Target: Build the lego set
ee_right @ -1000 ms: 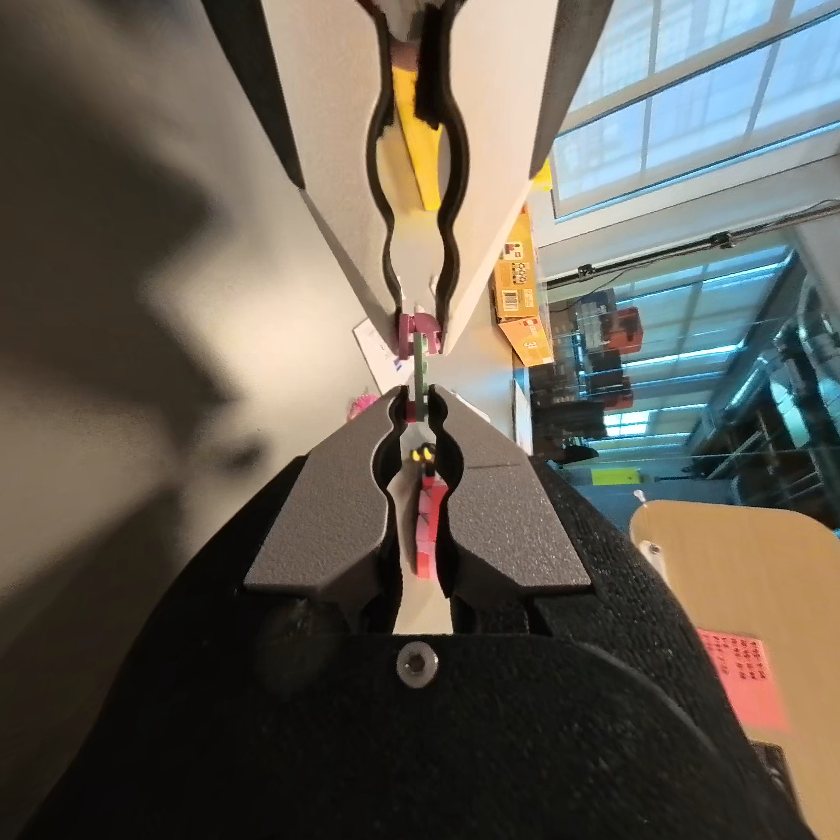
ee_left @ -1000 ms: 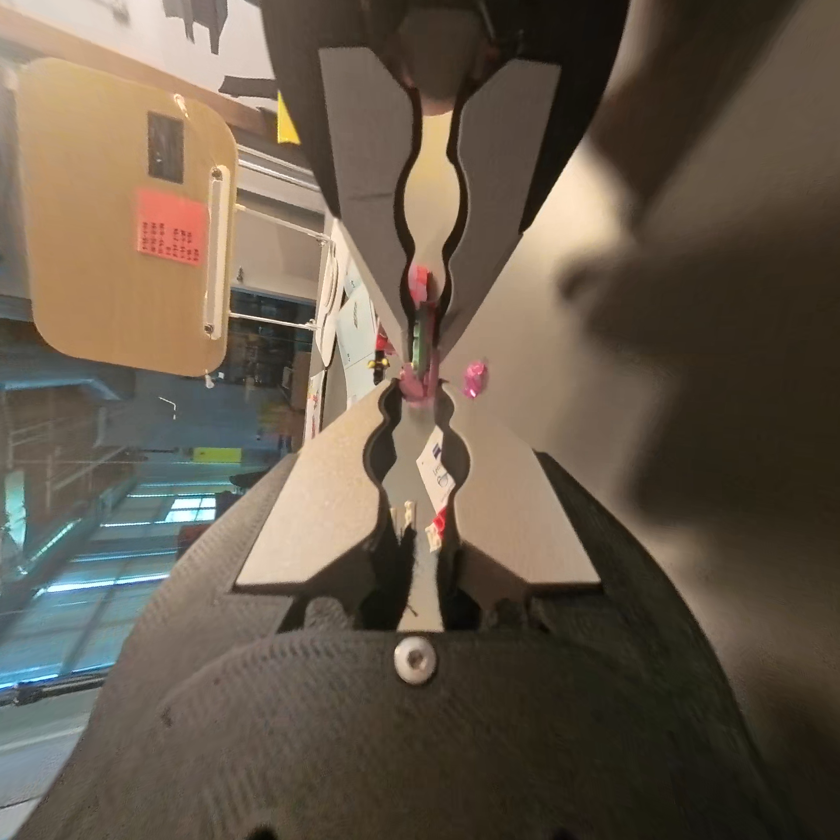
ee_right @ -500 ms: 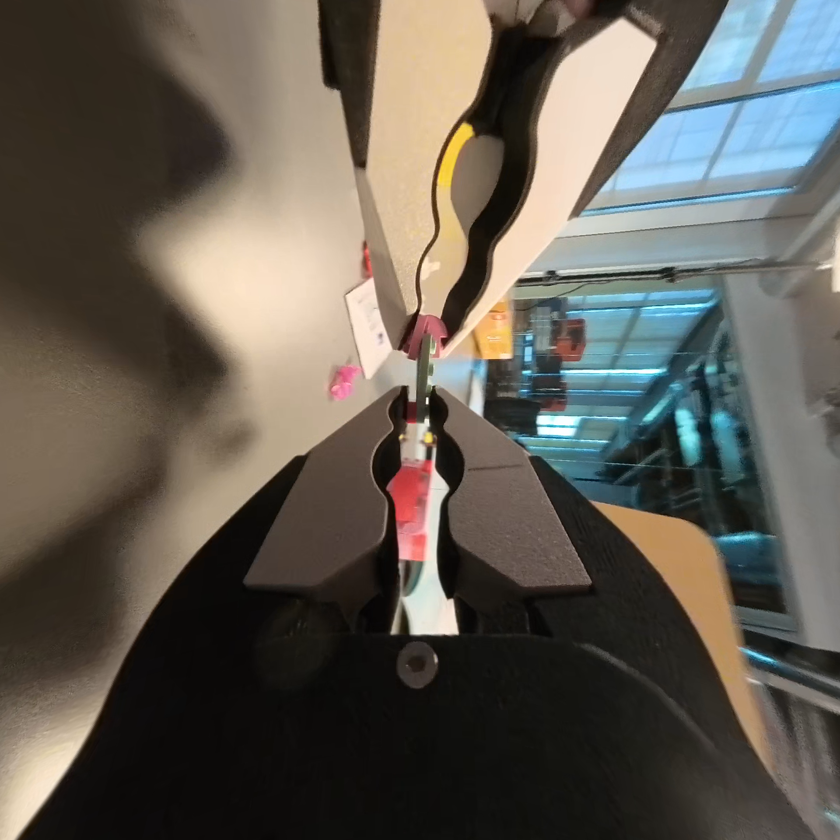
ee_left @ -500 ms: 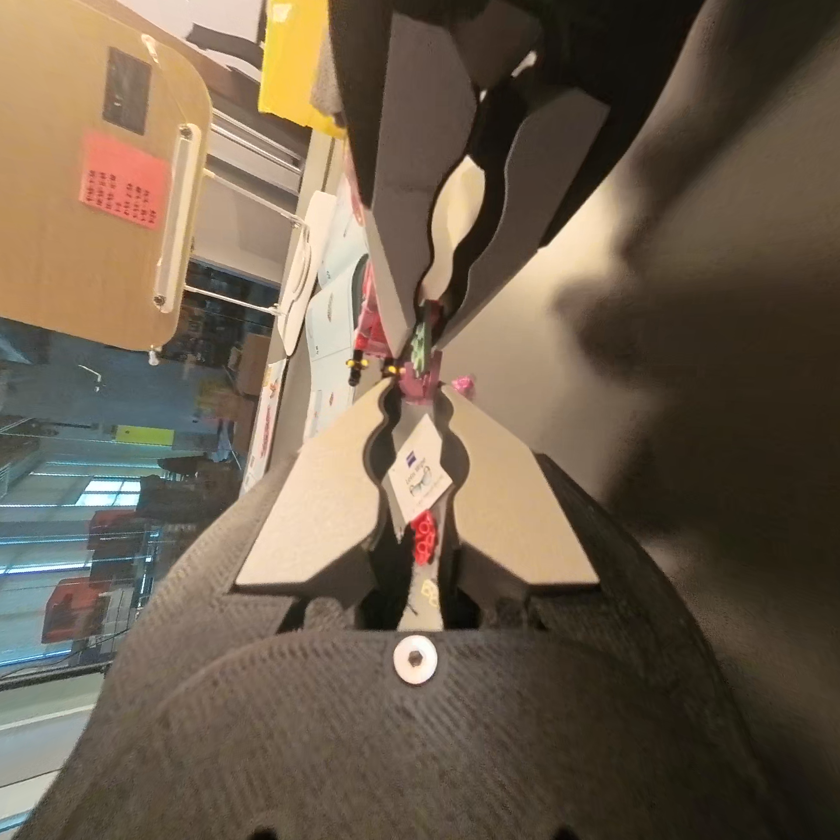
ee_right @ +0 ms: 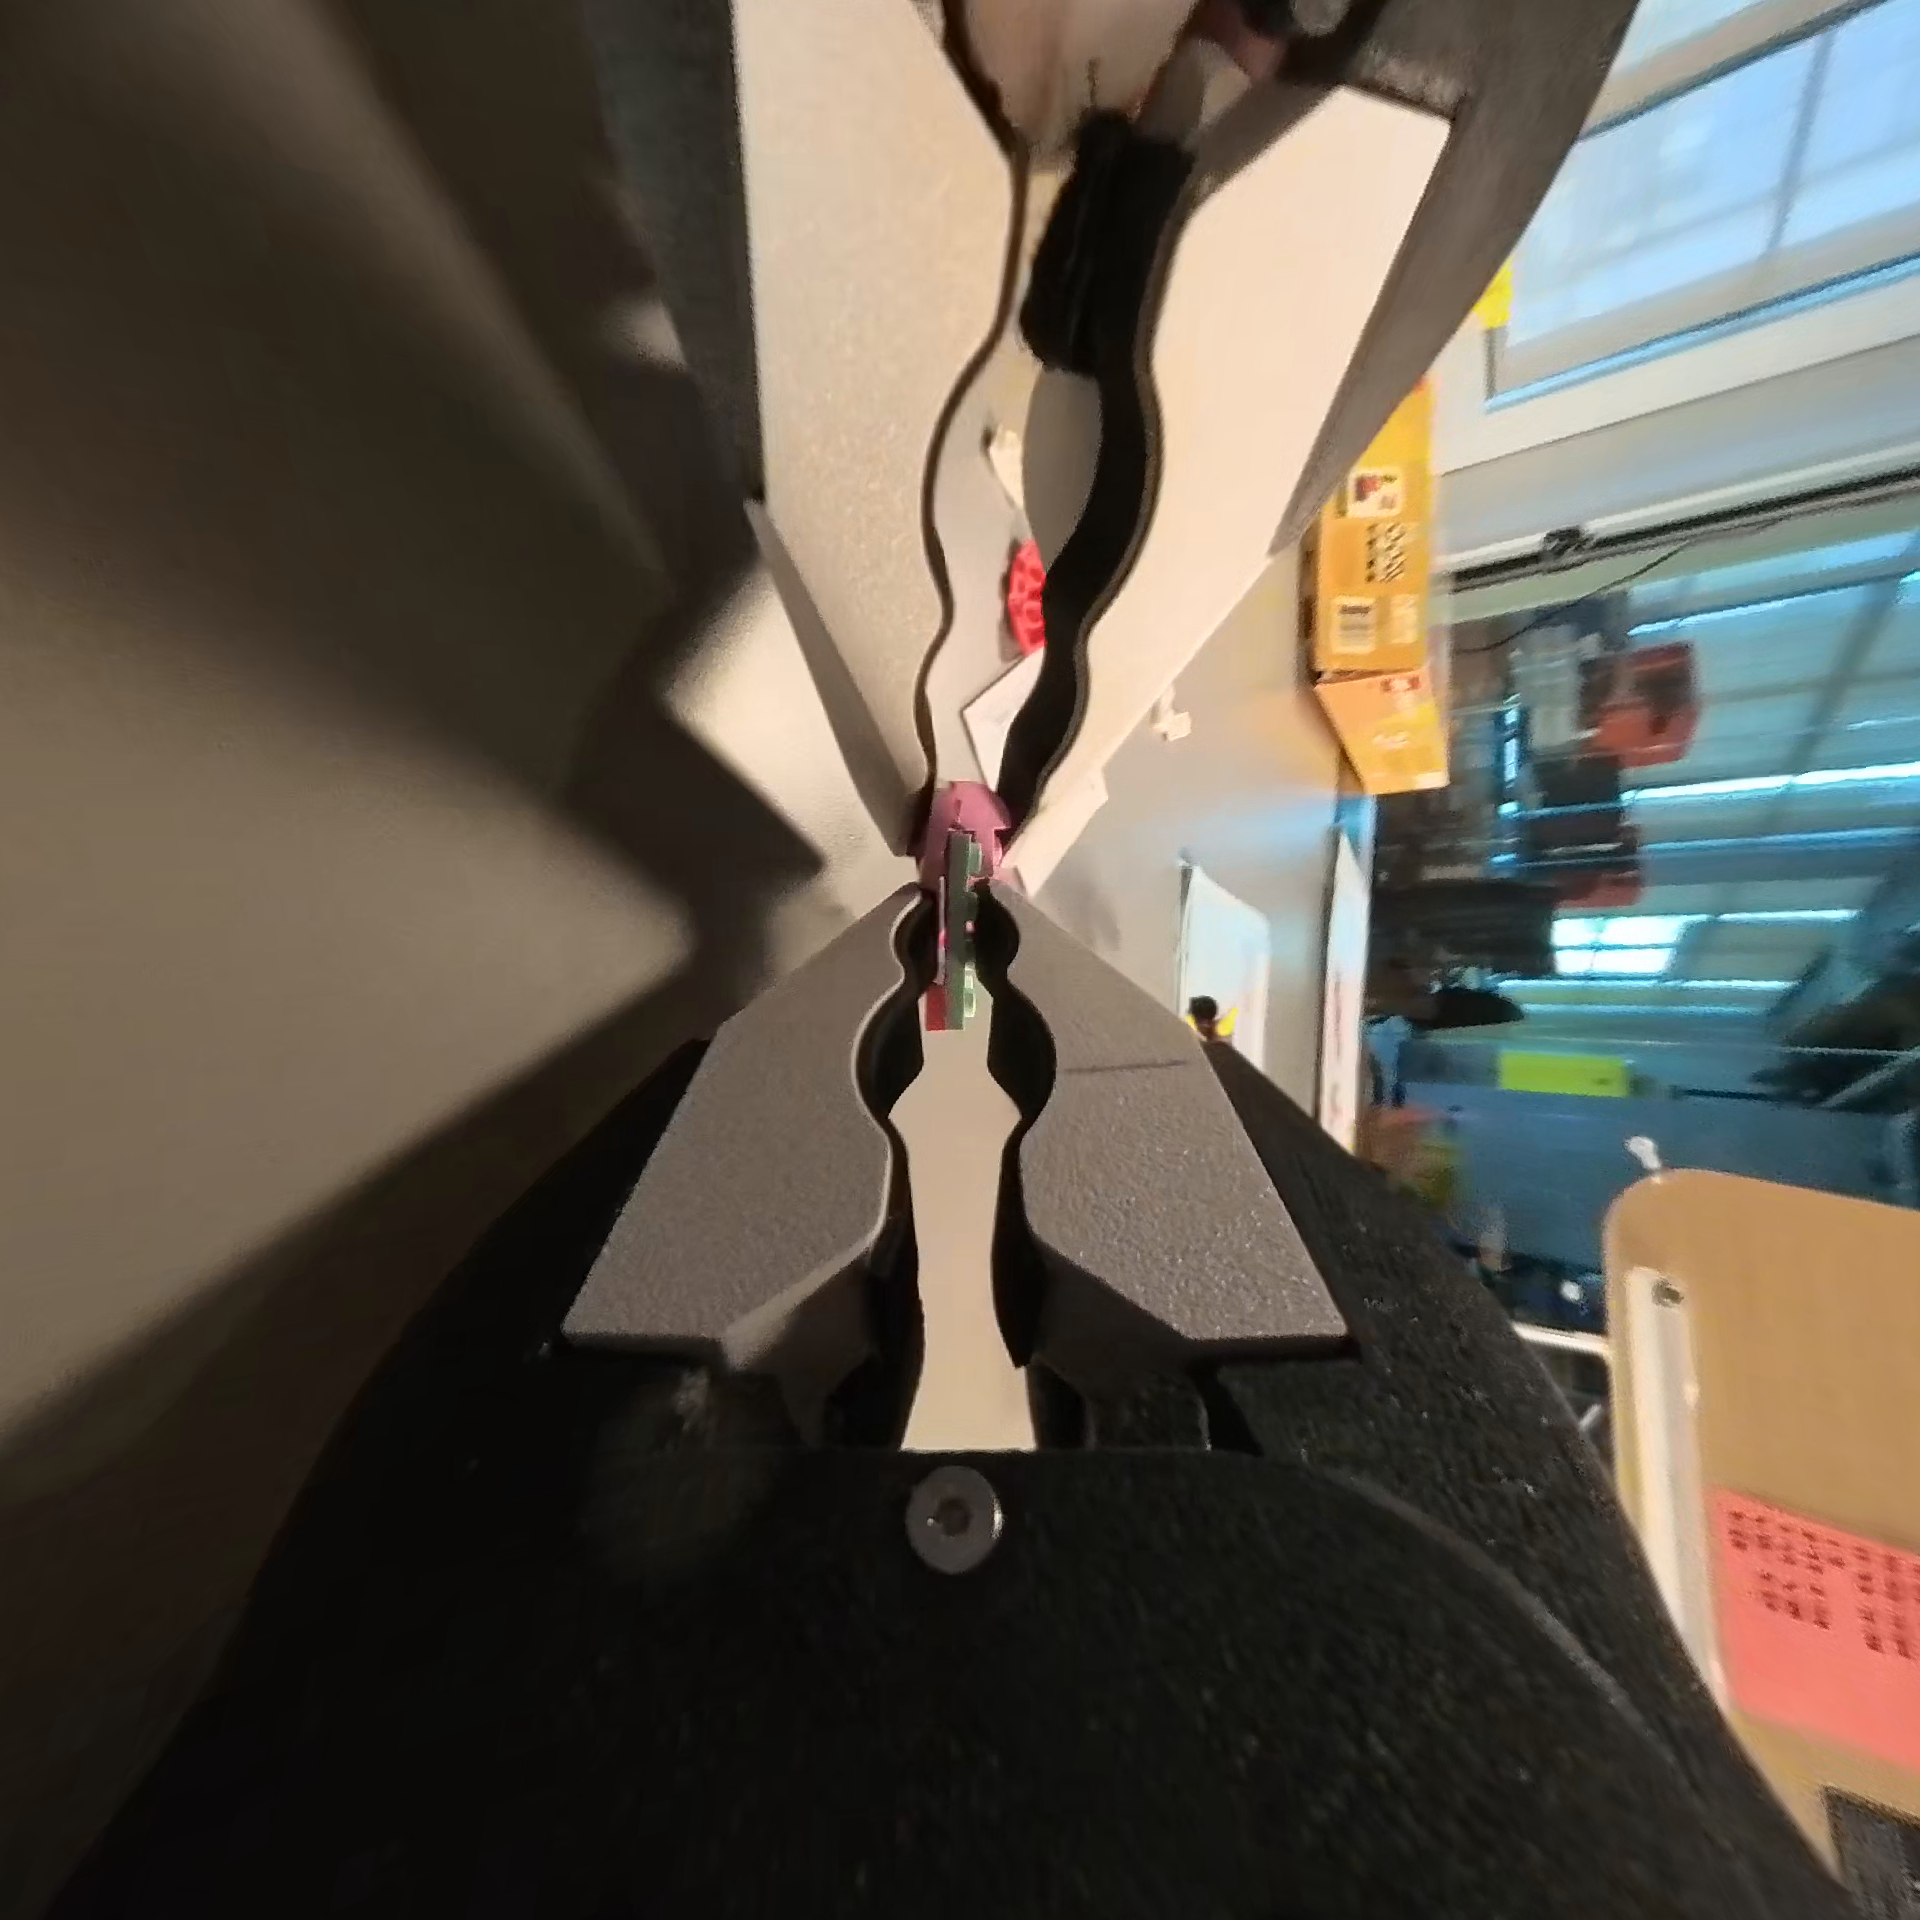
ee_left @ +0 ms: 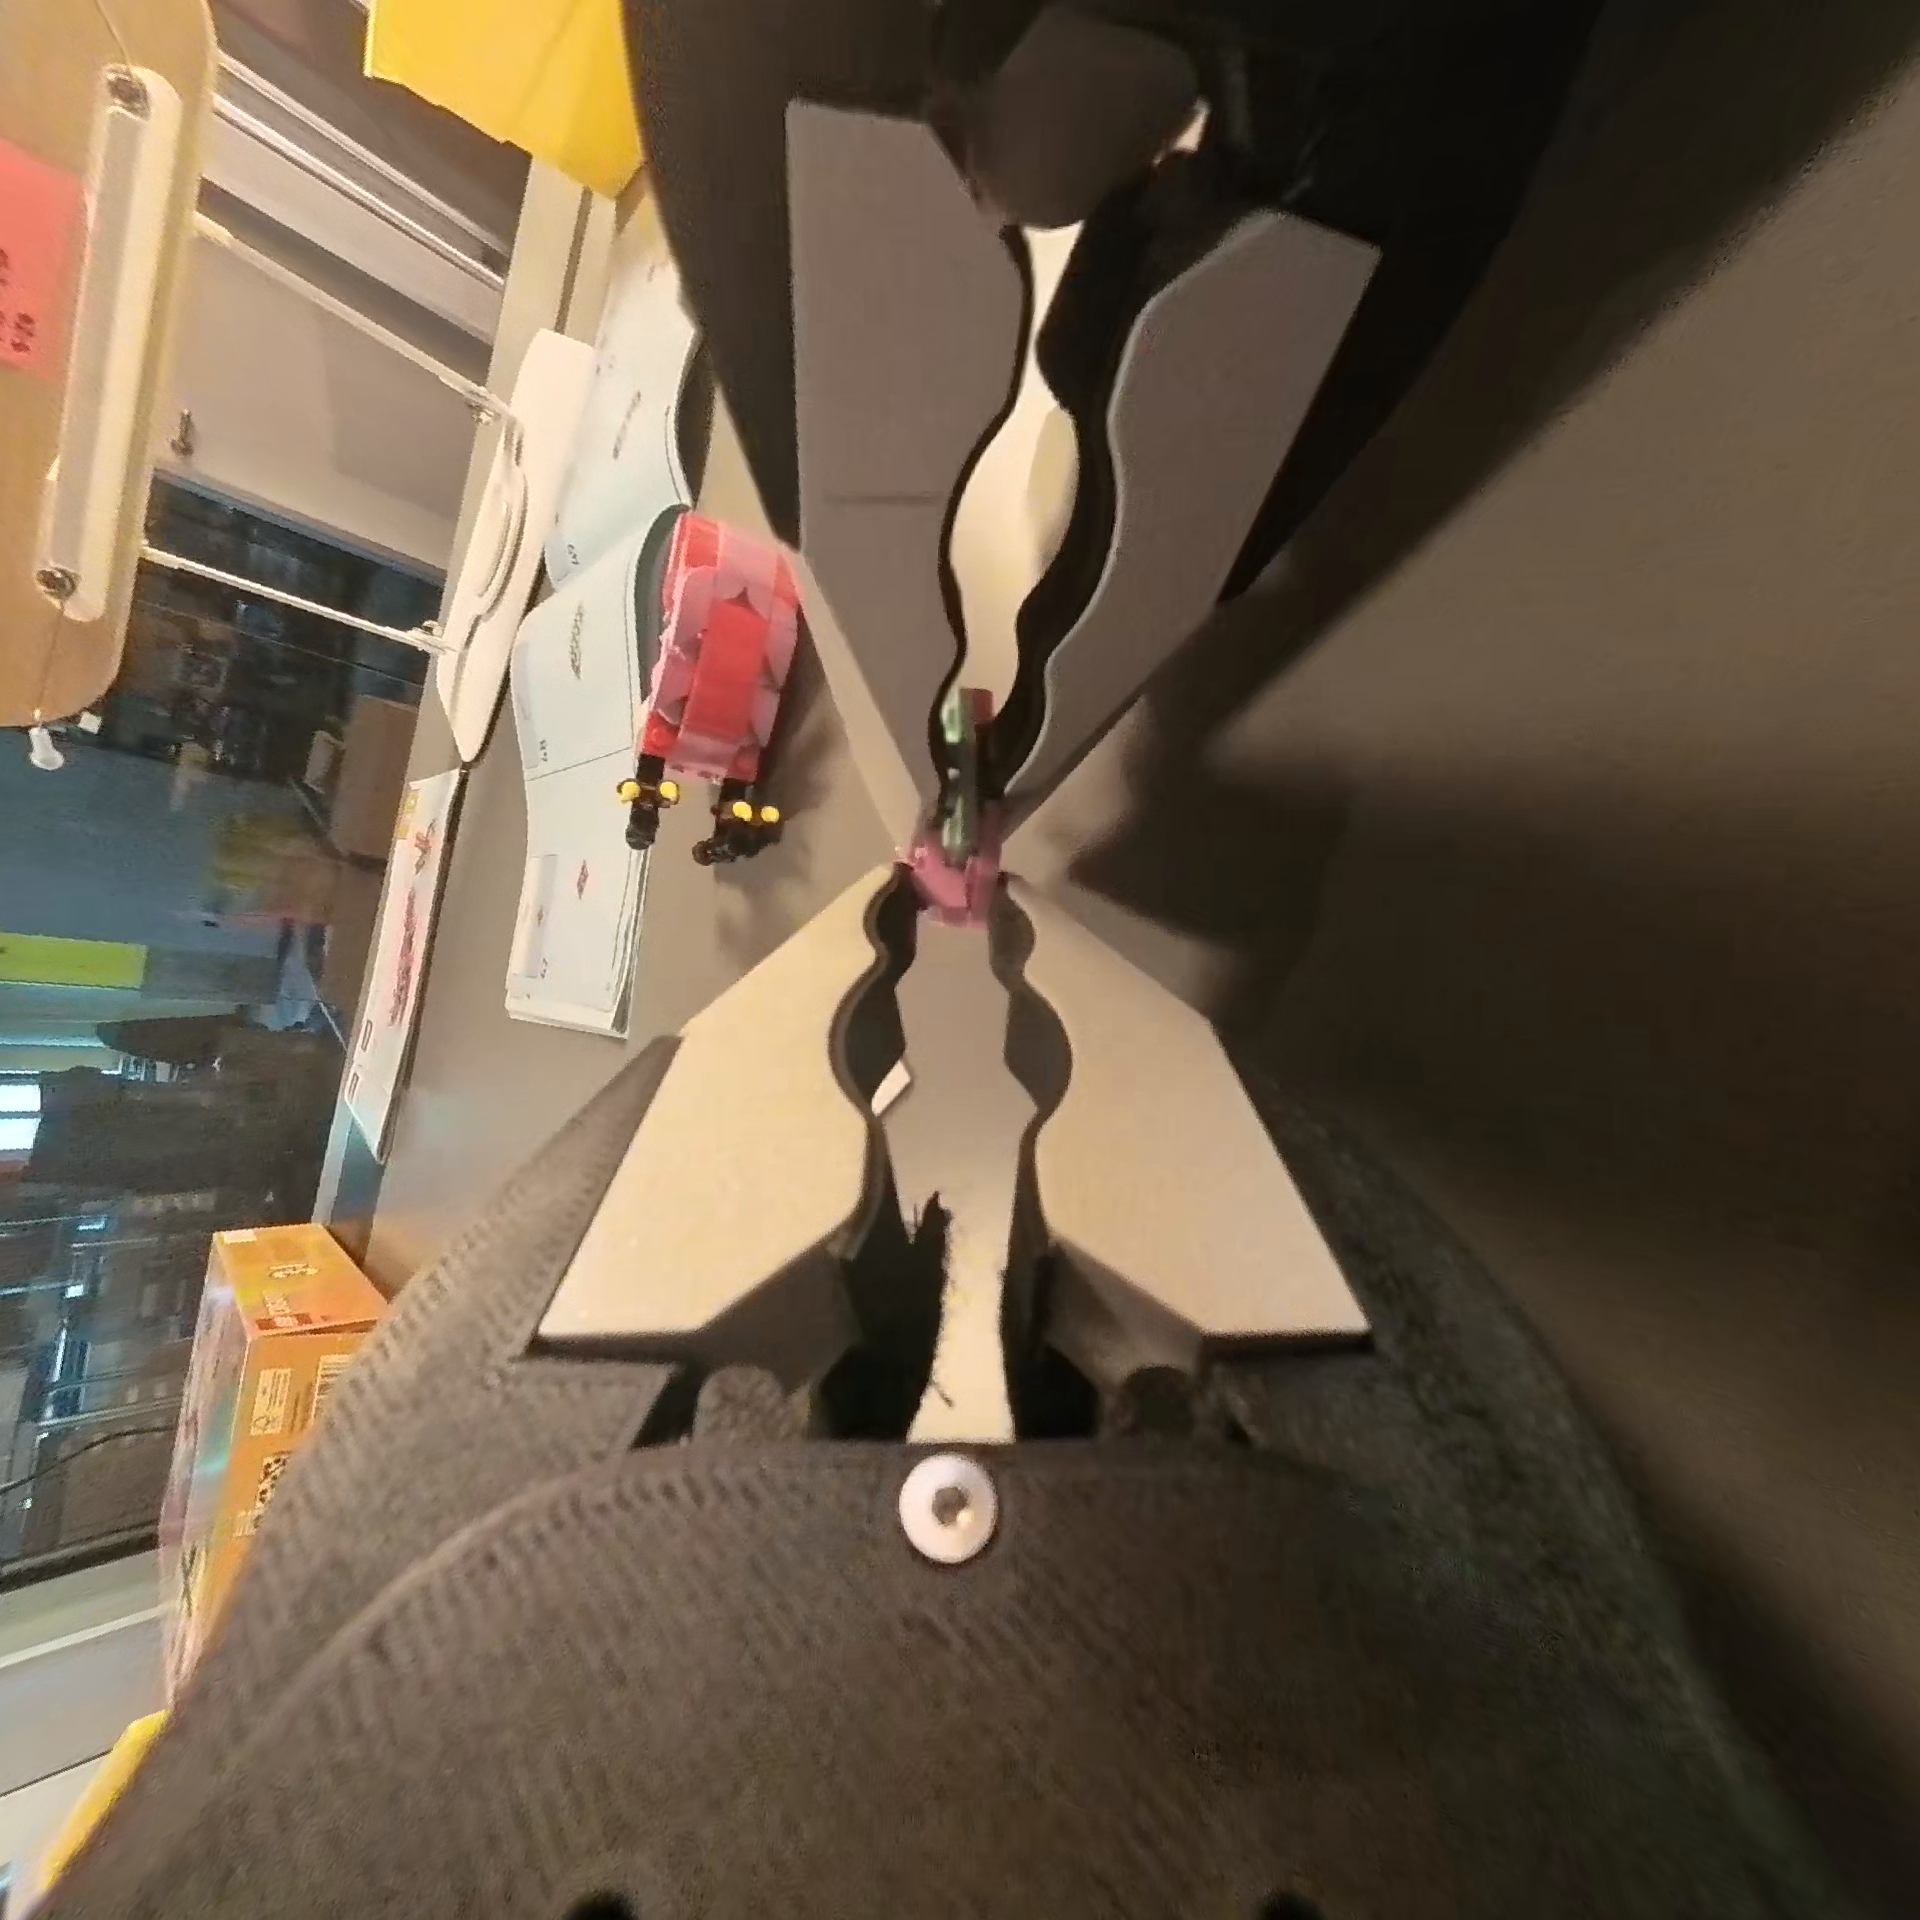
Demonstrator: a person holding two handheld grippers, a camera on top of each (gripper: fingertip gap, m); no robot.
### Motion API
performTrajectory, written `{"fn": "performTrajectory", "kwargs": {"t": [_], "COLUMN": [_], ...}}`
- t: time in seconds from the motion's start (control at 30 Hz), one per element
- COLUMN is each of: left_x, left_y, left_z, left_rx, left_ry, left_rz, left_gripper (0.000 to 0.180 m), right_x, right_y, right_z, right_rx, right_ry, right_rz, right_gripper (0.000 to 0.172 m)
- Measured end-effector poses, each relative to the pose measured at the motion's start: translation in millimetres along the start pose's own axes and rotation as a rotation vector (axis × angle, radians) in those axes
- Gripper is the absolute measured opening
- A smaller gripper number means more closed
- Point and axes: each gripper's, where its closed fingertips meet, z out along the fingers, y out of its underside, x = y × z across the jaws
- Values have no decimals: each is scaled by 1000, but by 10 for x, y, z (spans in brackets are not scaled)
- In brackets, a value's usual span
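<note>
My left gripper (ee_left: 951,896) is shut on a small pink brick piece (ee_left: 948,891) at its fingertips. My right gripper (ee_right: 956,914) is shut on a thin green plate (ee_right: 961,961) with a red bit at its back end. The two grippers meet tip to tip above the grey table (ee_left: 1558,727). The green plate's front edge touches the pink piece (ee_right: 964,816). In the left wrist view the right gripper comes down from the top with the green plate (ee_left: 966,753) between its fingers.
A red and pink brick model (ee_left: 722,644) with black and yellow parts lies on open booklets (ee_left: 582,665). Orange boxes (ee_right: 1371,613) stand at the table's edge. A red round piece (ee_right: 1027,608) lies on the table. A wooden panel (ee_right: 1766,1403) bears a red sticker. My left and right fingertips are right by each other.
Both grippers have swung together and drawn closer, so the green plate now sits against the pink piece. The loose pink bit on the table has left view. Both grasps have held.
</note>
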Motion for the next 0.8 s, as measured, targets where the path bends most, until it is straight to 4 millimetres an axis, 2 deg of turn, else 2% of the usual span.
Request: {"fn": "performTrajectory", "kwargs": {"t": [0.2,0.33,0.53,0.8], "left_x": [80,85,80,88], "left_y": [9,-2,12,-7], "left_z": [21,33,39,59], "left_rx": [-10,-14,4,2], "left_ry": [21,-12,14,43], "left_rz": [39,64,-66,-109], "left_gripper": [12,12,12,12], "right_x": [-92,-115,-99,-93], "right_y": [22,35,27,49], "right_z": [3,-8,10,-5], "right_rx": [-32,-24,4,21], "right_ry": [-61,-104,-106,-104], "right_rz": [-14,46,116,117], "right_gripper": [2,2,2,3]}}
